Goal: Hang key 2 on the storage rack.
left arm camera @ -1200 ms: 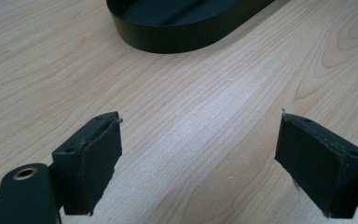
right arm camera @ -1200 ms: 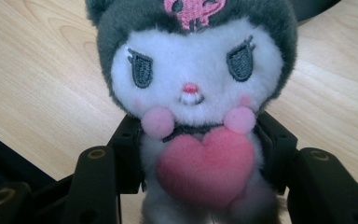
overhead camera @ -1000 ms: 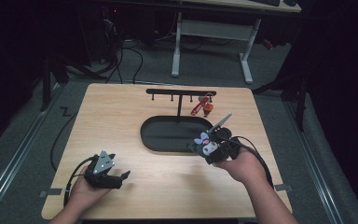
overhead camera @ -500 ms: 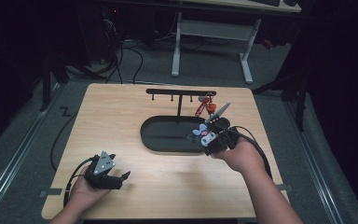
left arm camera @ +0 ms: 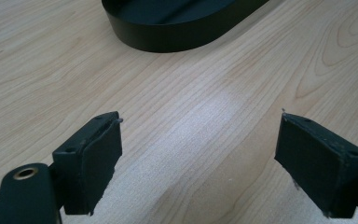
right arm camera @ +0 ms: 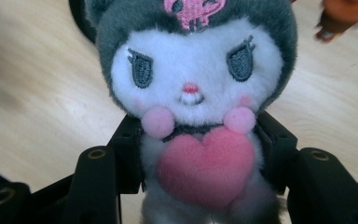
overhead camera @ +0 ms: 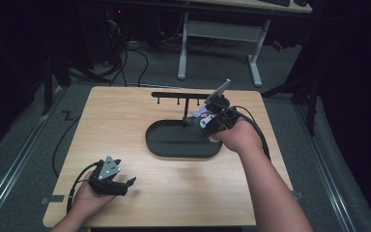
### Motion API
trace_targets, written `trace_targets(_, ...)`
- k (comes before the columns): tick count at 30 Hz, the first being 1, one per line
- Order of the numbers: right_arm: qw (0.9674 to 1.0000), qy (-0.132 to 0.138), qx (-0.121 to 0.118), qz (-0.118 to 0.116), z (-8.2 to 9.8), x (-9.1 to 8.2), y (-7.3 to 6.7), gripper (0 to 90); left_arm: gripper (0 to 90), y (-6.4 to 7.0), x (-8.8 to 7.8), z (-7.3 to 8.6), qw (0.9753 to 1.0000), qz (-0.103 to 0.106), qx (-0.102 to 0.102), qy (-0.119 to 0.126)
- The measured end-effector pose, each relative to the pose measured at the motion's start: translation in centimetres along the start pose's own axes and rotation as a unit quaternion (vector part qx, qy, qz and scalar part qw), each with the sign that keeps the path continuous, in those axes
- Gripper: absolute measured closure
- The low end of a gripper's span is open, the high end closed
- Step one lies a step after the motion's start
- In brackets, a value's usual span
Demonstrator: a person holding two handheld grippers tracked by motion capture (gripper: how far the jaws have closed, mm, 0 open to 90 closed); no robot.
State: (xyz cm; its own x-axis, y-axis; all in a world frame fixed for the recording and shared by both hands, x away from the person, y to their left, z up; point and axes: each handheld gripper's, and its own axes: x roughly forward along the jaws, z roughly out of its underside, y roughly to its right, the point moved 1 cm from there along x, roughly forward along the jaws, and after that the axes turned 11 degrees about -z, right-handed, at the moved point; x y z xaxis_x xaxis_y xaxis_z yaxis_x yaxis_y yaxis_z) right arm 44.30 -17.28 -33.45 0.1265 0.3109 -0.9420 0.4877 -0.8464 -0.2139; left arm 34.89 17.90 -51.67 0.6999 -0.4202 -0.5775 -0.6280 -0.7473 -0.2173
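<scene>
Plush toy point(overhead camera: 201, 115) and right hand-held gripper point(overhead camera: 207, 118) sit high over the far right end of the black oval tray point(overhead camera: 174, 147) in the high view, just below the black rack of hooks point(overhead camera: 183, 95) at the far side of the tabletop point(overhead camera: 125, 125). The left hand-held gripper point(overhead camera: 125, 183) rests near the left front corner, well apart from the tray.

From the left gripper view, its two black jaws stand wide apart over bare wood, holding nothing, with the tray's rim point(left arm camera: 168, 39) beyond them.

From the right gripper view, the jaws are clamped on the toy's body from both sides, under its white face and beside the pink heart point(right arm camera: 205, 165). The pads press into the fur, so the grip looks firm. An orange thing point(right arm camera: 349, 14), blurred, shows at the top right corner; I cannot tell what it is.

The step in hand looks like carrying the toy up to the rack to hang it. To do it well, the squeeze should stay steady on the soft body, the toy should stay upright so any loop on its head meets a hook, and the approach should be slow and from below the bar.

Compared with a second ago, the right hand has lifted and moved farther from the person, from the tray's near right rim toward the rack. The left hand has not moved.
</scene>
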Motion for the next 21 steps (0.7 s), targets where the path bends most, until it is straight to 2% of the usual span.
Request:
trace_targets(7,0.9997,0.018,0.011,0.012,-2.7,-1.4,0.1,47.0,15.1,-0.1,0.0,0.0,1.0000,0.003,0.000,0.000)
trace_targets(12,0.9988,0.026,0.021,0.037,-4.0,-1.2,0.4,47.0,15.2,-0.3,-0.1,0.0,1.0000,0.003,0.000,0.001)
trace_targets(15,0.9973,0.041,0.028,0.054,-4.5,-0.8,0.7,47.0,15.2,-0.3,0.0,0.0,1.0000,0.003,-0.003,0.002)
trace_targets(19,0.9968,0.037,0.033,0.063,-4.2,-0.2,1.2,47.0,15.2,-0.3,0.0,0.0,1.0000,0.004,-0.001,0.000)
trace_targets(21,0.9971,0.034,0.038,0.057,-3.7,0.1,1.5,46.9,15.2,-0.2,0.0,0.0,1.0000,0.005,-0.001,-0.001)
